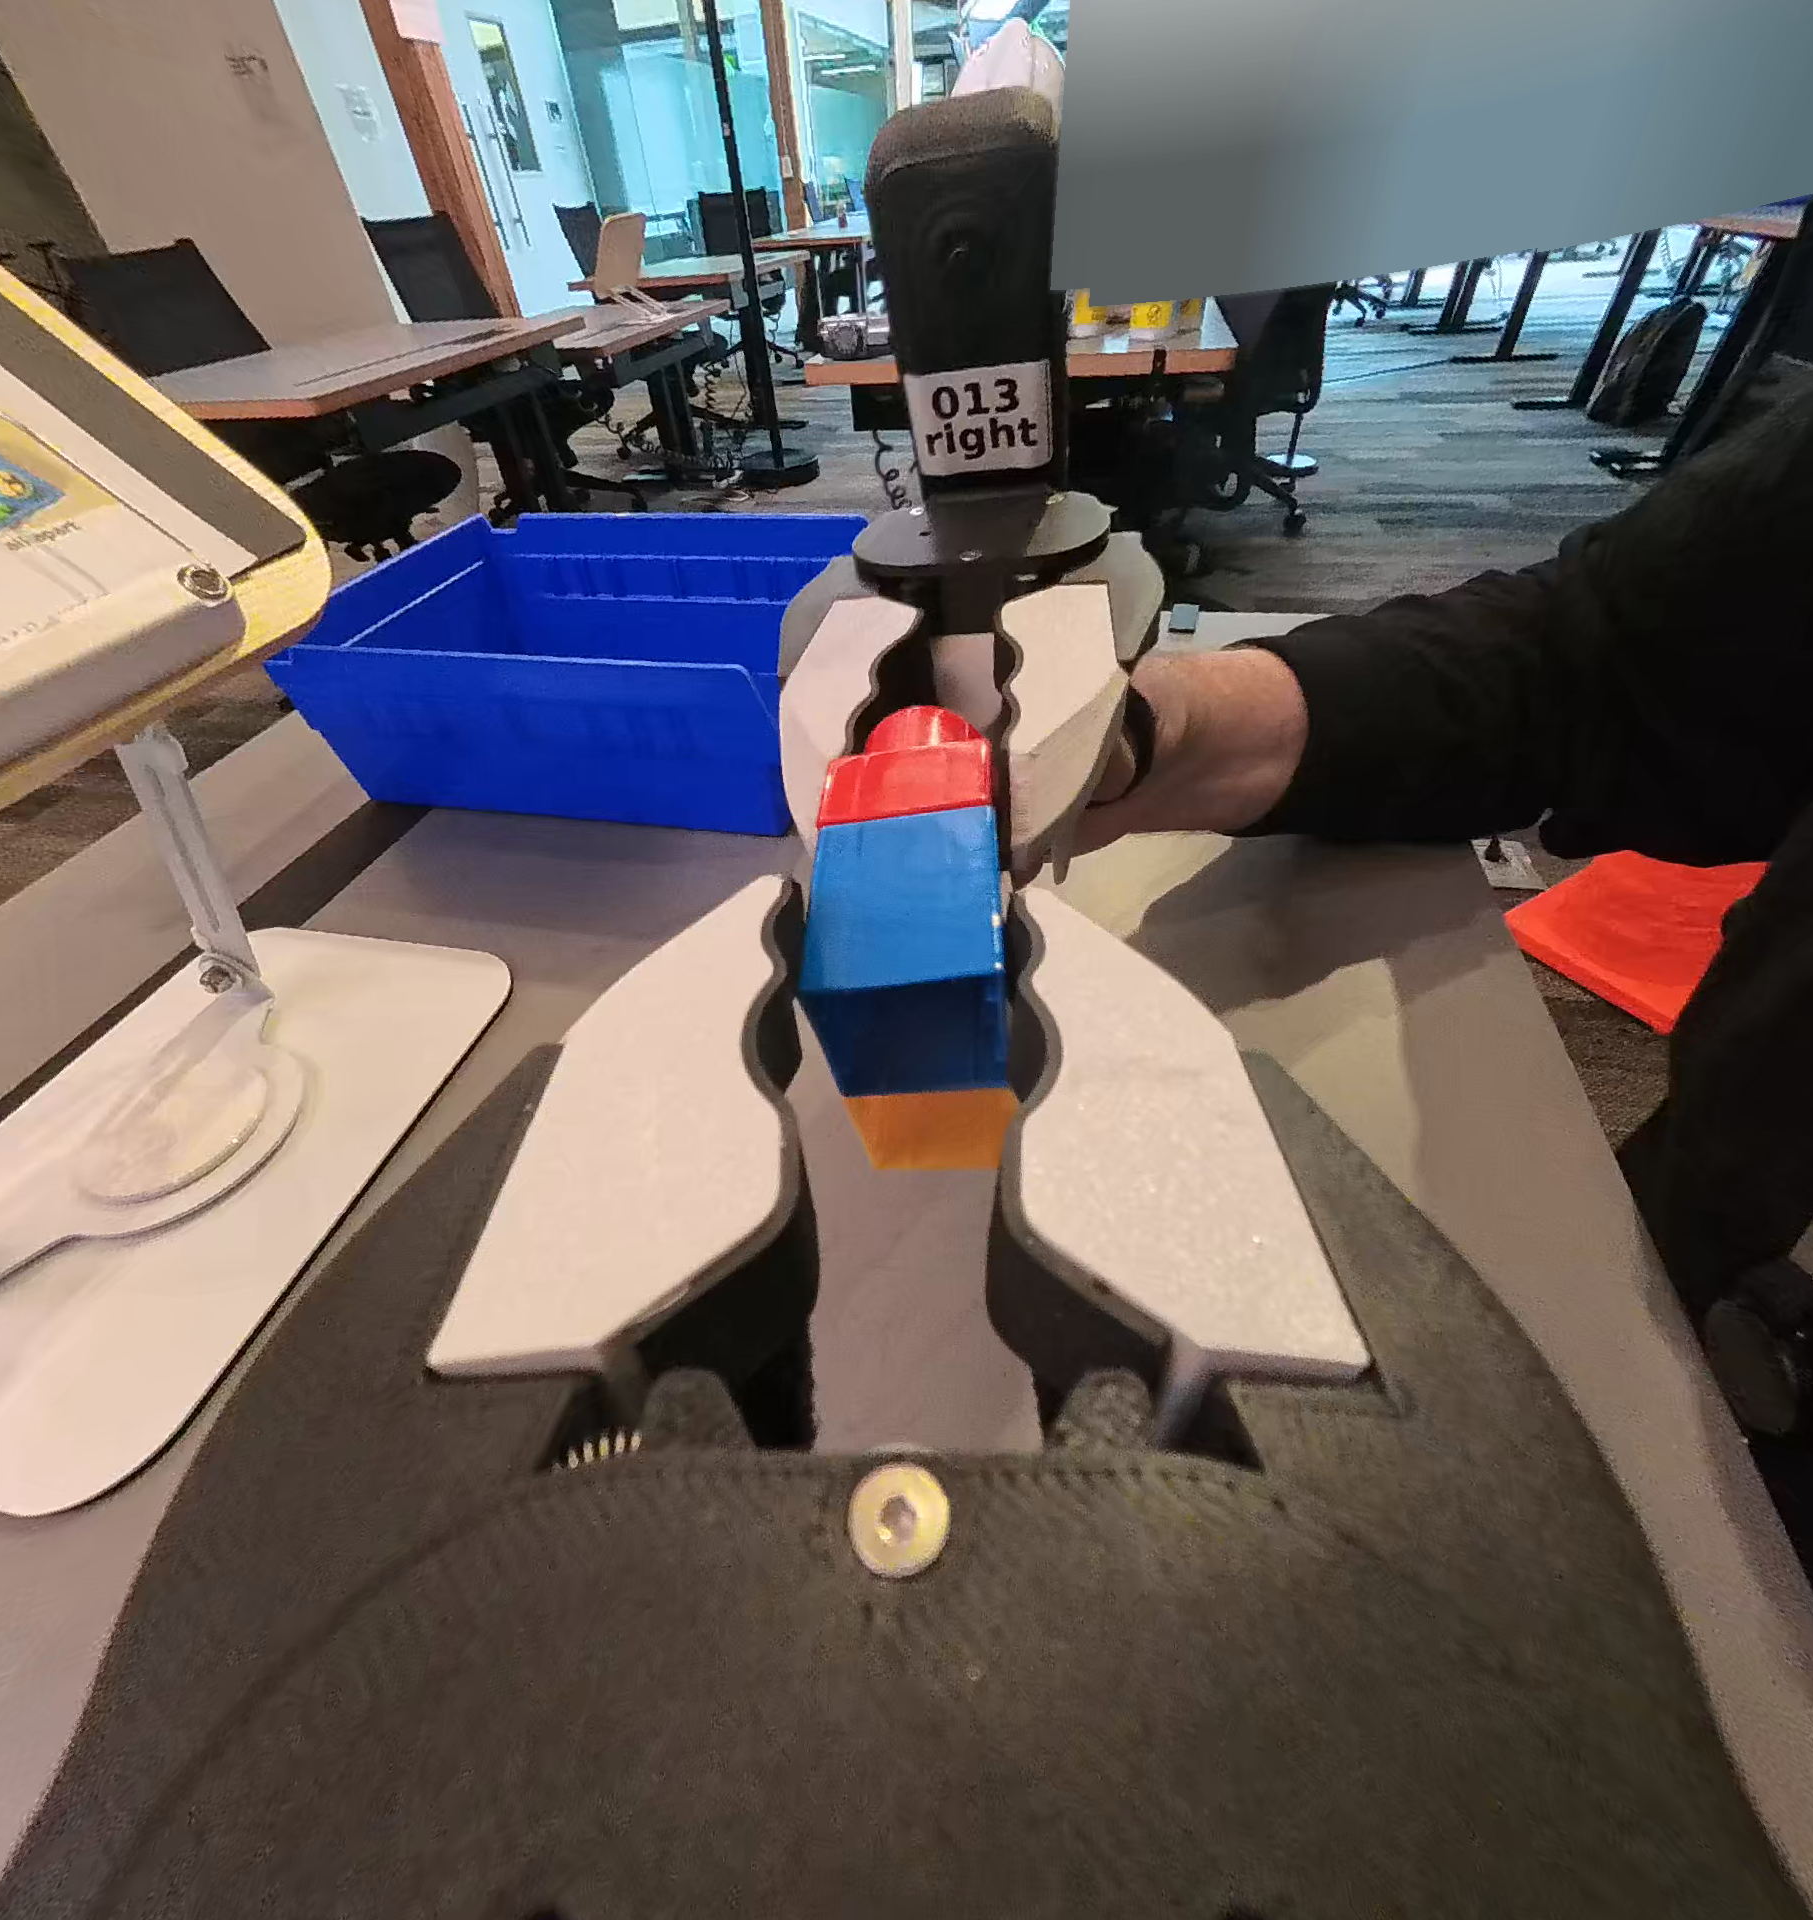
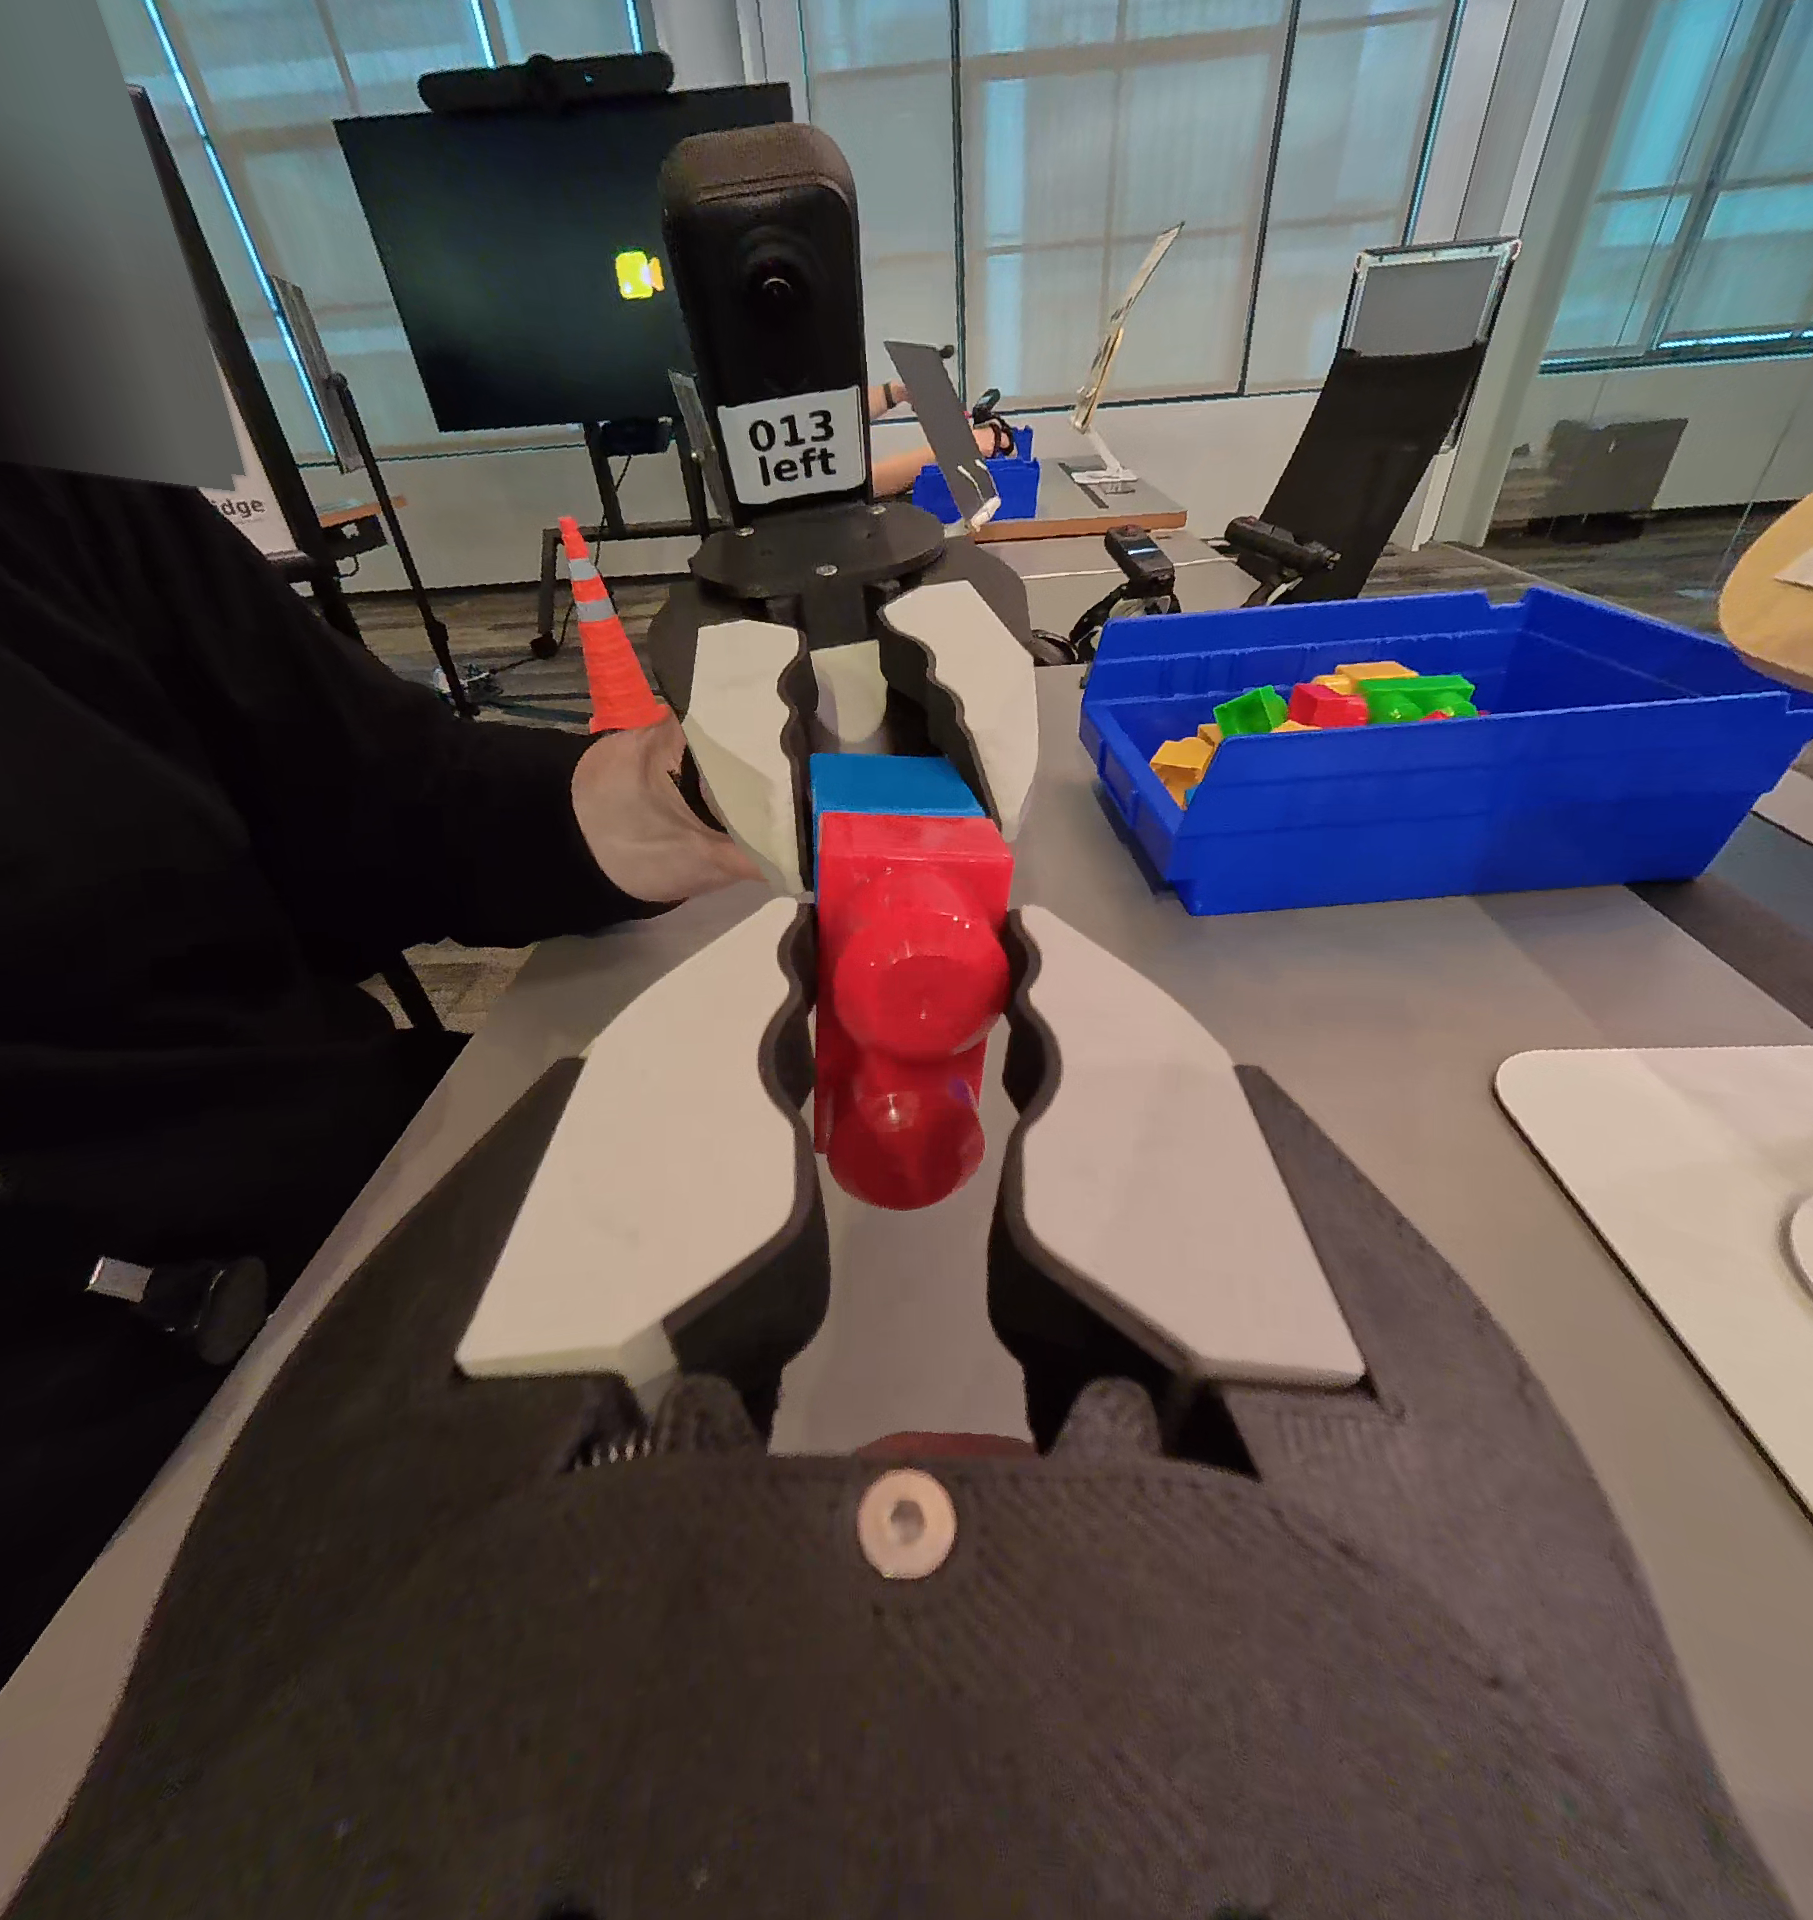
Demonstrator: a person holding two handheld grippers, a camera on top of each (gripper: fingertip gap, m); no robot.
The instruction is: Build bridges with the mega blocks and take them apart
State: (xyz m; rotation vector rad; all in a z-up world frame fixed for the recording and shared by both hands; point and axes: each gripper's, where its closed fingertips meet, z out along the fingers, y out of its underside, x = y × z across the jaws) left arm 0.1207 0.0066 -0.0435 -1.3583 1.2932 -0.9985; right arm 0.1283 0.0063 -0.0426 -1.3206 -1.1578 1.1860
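A stack of joined blocks is held in the air between my two grippers, which face each other. In the left wrist view my left gripper [image 1: 904,914] is shut on the blue block [image 1: 902,935]. An orange block [image 1: 928,1127] is attached on its near side and a red block [image 1: 907,779] on its far side. My right gripper [image 1: 912,800] is shut on that red block. In the right wrist view my right gripper [image 2: 910,925] grips the red block [image 2: 912,987], its studs towards the camera. Beyond it the left gripper [image 2: 891,826] grips the blue block [image 2: 886,784].
A blue bin [image 2: 1453,821] with several loose coloured blocks [image 2: 1338,701] stands on the grey table [image 2: 1297,997]; it also shows in the left wrist view [image 1: 569,707]. A white stand base [image 1: 154,1143] lies on the table. An orange cone [image 2: 611,655] stands on the floor. Only a small space, under 4 cm, lies between the two pairs of fingers. Left tips and right tips are each some 30 cm from the white stand base [image 1: 154,1143].
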